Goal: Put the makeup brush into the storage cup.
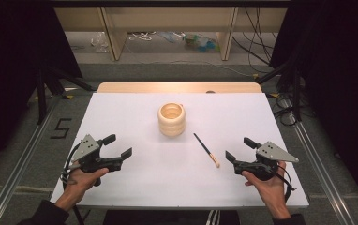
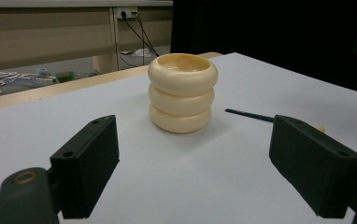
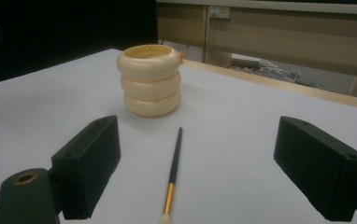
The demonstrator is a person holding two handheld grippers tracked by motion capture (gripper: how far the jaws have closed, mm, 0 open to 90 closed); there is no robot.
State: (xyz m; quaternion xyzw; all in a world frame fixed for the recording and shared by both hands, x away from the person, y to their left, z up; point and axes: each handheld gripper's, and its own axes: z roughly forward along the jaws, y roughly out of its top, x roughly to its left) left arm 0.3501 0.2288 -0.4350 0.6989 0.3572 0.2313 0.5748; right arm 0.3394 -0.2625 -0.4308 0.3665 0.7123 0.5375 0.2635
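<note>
Both tongs are wide open w/ nothing between the jaws. Left tongs (image 1: 120,146) hover near the front-left of the white tabletop (image 1: 135,112), right tongs (image 1: 241,150) near the front-right, each held in a hand. Cream ribbed pot (image 1: 171,119), 3 stacked rings, stands upright approx. mid-tabletop, well apart from both tongs. Thin black-handled brush (image 1: 206,149) lies flat just right of the pot, not touching it, bristle end toward the person, closer to the right tongs; in the right gripper view it lies between the jaws' line of sight, bristles nearest.
</note>
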